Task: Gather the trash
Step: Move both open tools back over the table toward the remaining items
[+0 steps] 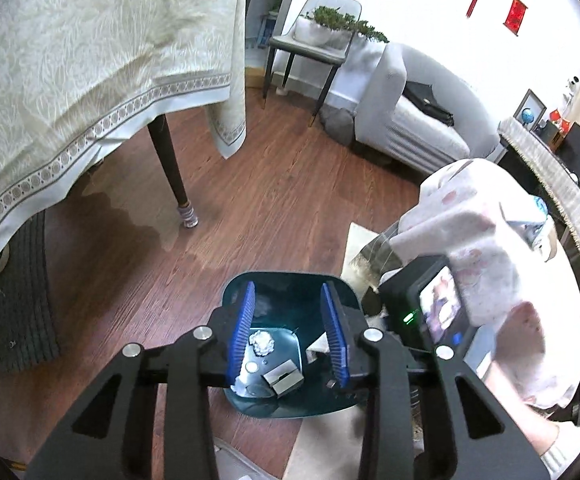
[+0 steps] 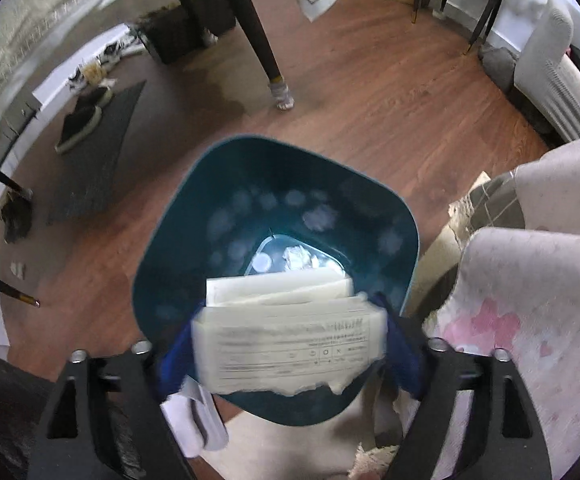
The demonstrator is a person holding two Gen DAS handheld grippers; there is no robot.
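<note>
A teal trash bin (image 1: 346, 292) stands on the wood floor below both grippers. In it lie a crumpled foil ball (image 1: 261, 343), a small grey box (image 1: 283, 380) and a white disc (image 1: 251, 367). My left gripper (image 1: 287, 296) hangs over the bin's mouth, its blue pads apart with nothing between them. In the right wrist view the bin (image 2: 161, 240) fills the centre. A cream printed package (image 2: 290, 344) sits between the blue fingers of my right gripper (image 2: 285, 312), which are spread wide. The package is blurred while the gripper frame is sharp. The package hides much of the bin's floor.
A table under a cream cloth (image 1: 69, 80) stands at the left on a dark leg (image 1: 169, 168), with a dark mat (image 1: 21, 292) beneath. A grey sofa (image 1: 410, 120) and a chair (image 1: 310, 44) stand behind. A person's pale sleeve (image 1: 490, 260) crowds the right. Shoes (image 2: 81, 120) lie far left.
</note>
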